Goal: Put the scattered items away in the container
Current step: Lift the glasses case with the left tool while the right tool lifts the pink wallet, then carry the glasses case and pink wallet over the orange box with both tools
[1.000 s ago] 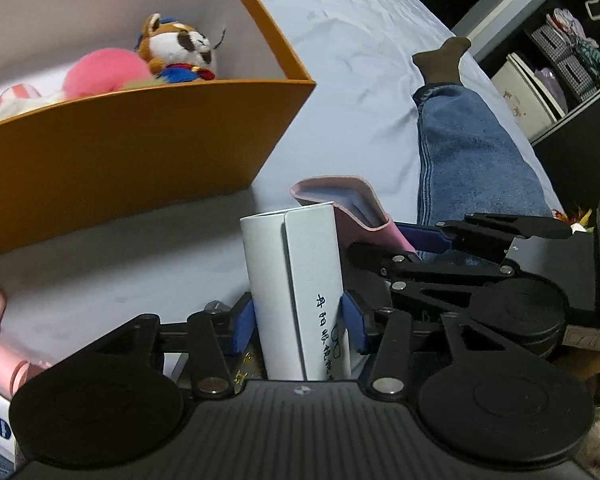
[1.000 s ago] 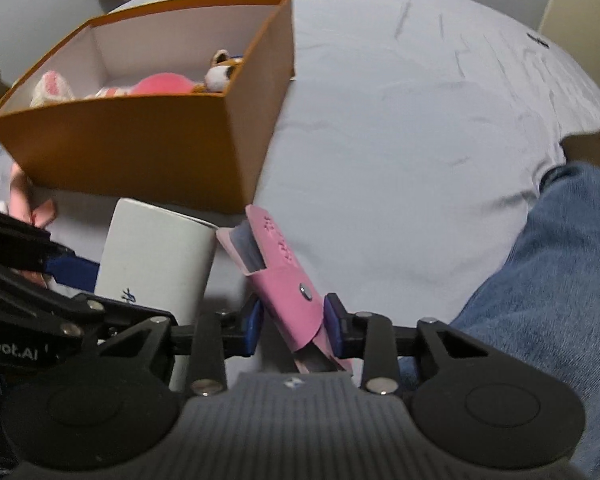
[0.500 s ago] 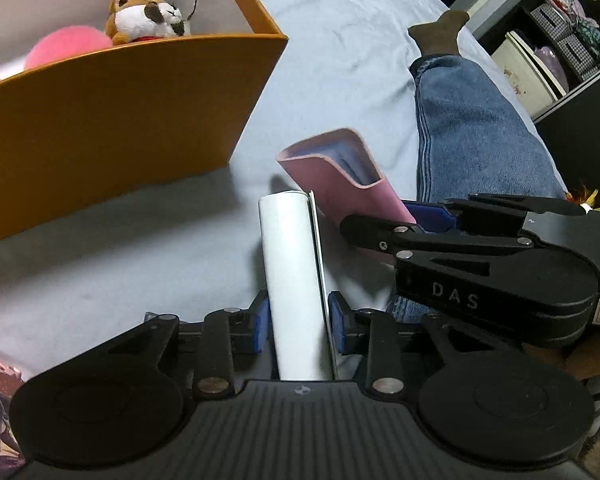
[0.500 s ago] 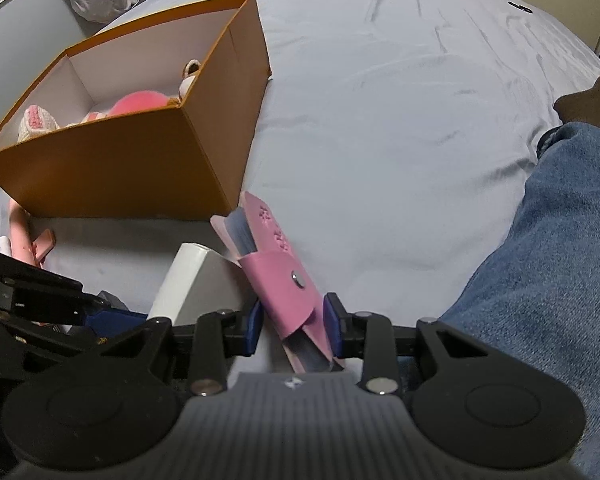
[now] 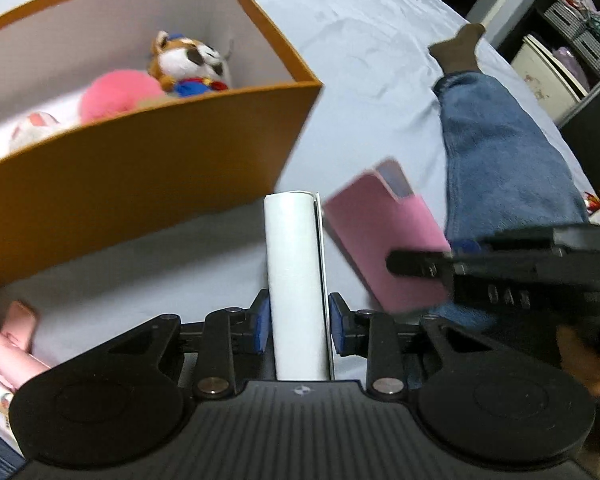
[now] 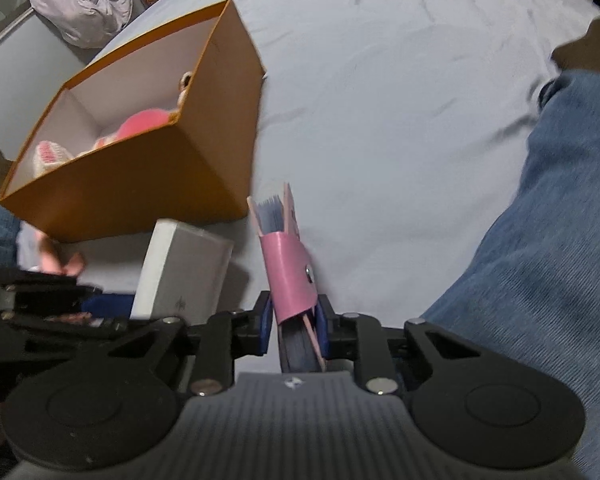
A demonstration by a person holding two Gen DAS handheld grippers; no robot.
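**Both tongs hold an item beside the orange box**

The left tongs [image 5: 296, 330] are clamped on a white box [image 5: 294, 280], which stands up narrow-edge-on between the blue pads [image 5: 260, 326]; both pads press its sides. In the right wrist view the same white box [image 6: 182, 268] shows its broad face, with the left tongs' black frame across its lower part.

The right tongs [image 6: 293, 330] are closed tight on a pink card holder [image 6: 288, 276]. The holder sits edge-on between the pads, its snap button facing right and bluish cards showing at its open top end. From the left wrist view the pink card holder [image 5: 384, 240] appears tilted, just right of the white box, with the right tongs [image 5: 428, 264] gripping its lower end.

The orange box [image 5: 140, 168] rests on the bed [image 5: 360, 60], beyond and to the left of both held items, which are outside it and near its front corner. Inside it lie a small plush animal [image 5: 188, 62] against the far white wall, a pink fluffy ball [image 5: 118, 94] beside it, and a pink-and-white soft item [image 5: 32, 128] further left.

A pink object [image 5: 8, 344] lies on the bed at the lower left of the left wrist view, outside the box. A person's leg in blue jeans [image 5: 500, 152] stretches across the bed on the right.
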